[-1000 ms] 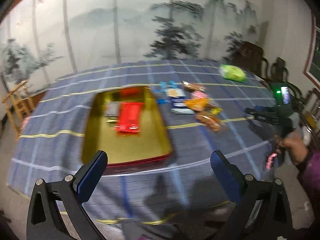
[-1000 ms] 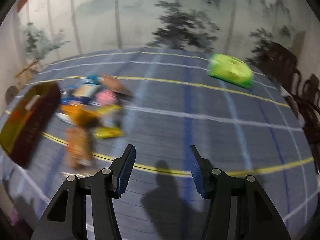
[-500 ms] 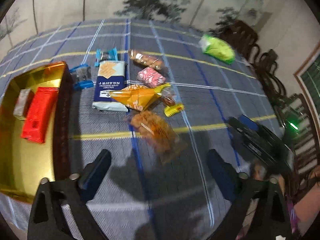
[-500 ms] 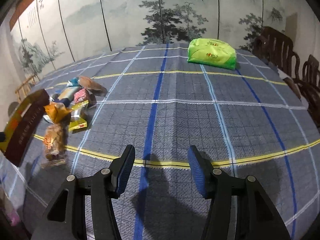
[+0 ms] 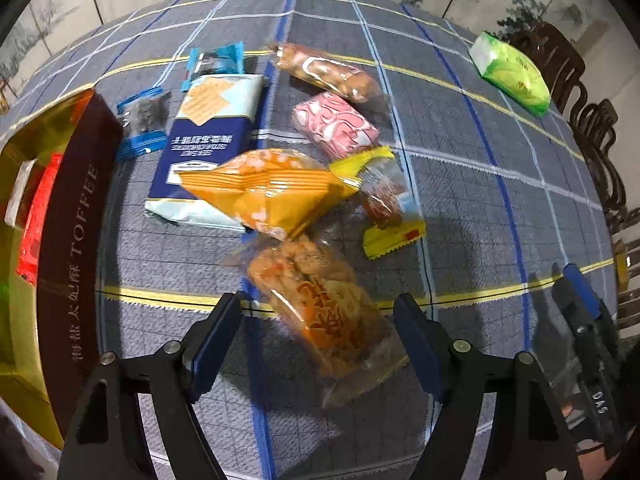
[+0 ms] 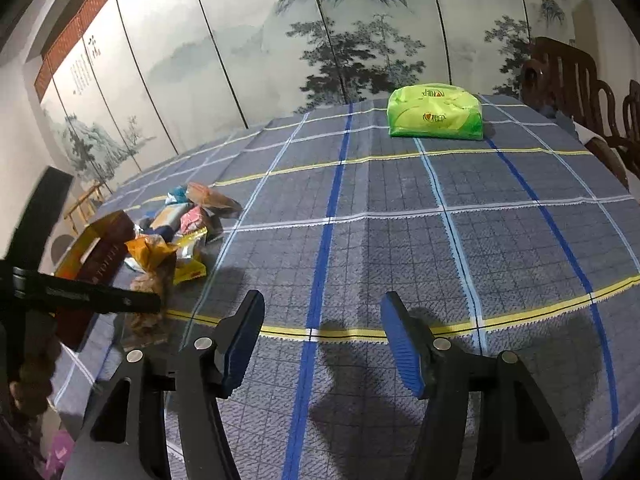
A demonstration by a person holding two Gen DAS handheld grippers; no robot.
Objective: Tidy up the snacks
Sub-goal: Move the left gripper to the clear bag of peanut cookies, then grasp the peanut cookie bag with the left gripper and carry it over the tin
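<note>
A clear bag of fried snacks (image 5: 320, 312) lies on the checked worktop (image 5: 472, 200), nearest of the snack pile beside the tin (image 5: 68, 240). The left claw (image 5: 320, 344) straddles it, closing, pads not touching. The right claw (image 6: 322, 344), opening, holds nothing.

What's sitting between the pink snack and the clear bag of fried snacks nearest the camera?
In the left wrist view, an orange packet lies between the pink snack and the clear bag, overlapping the bag's top.
</note>
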